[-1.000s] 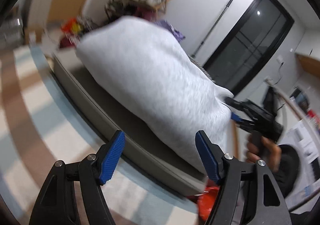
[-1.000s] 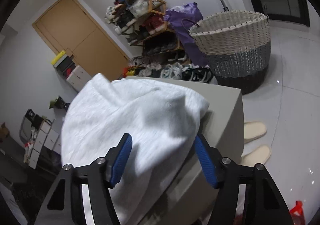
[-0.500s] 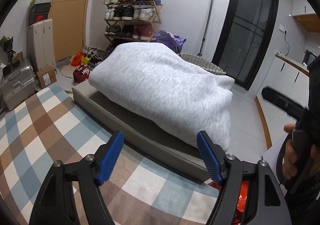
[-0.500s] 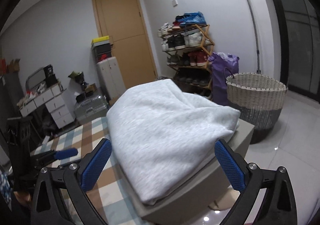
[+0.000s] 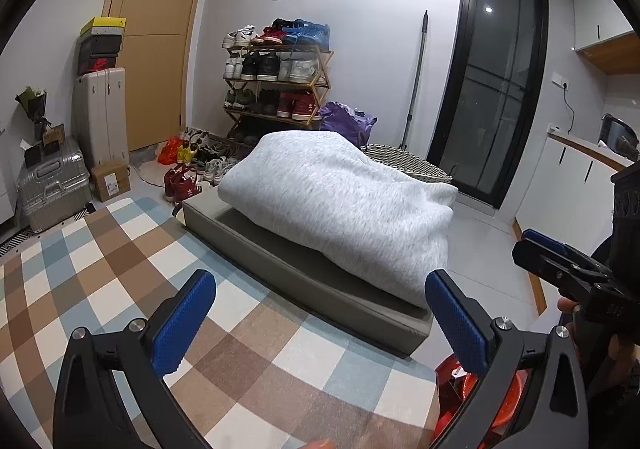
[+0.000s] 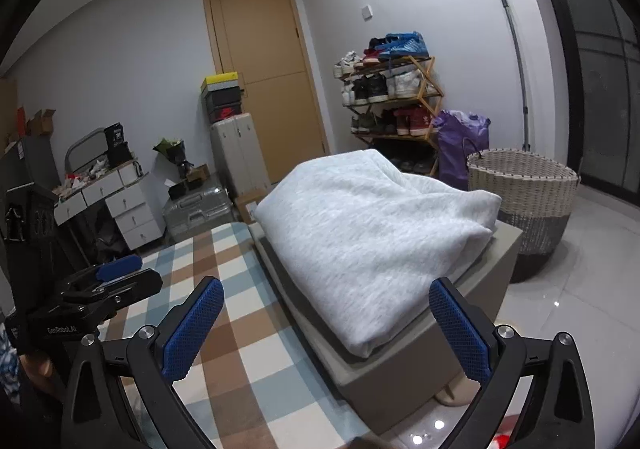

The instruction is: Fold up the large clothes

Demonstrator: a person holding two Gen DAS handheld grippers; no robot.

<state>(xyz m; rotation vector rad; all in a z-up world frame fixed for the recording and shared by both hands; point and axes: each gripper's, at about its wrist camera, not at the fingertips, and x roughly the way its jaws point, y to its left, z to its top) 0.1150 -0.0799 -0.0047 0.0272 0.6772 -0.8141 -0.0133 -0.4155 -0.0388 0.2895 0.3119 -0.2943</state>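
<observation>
On the grey cushion (image 5: pixel 304 285), the folded grey garment (image 5: pixel 340 205) lies beyond both grippers: left gripper (image 5: pixel 320 321) still opening, empty; right gripper (image 6: pixel 328 329) spread wide, empty.

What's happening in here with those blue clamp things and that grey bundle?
A person holds a set of tongs in each hand and is folding clothes. The grey garment lies folded in a thick bundle on a low grey cushion beside the checked rug. The left tongs are opening and the right tongs are wide open; neither touches the garment.
</observation>
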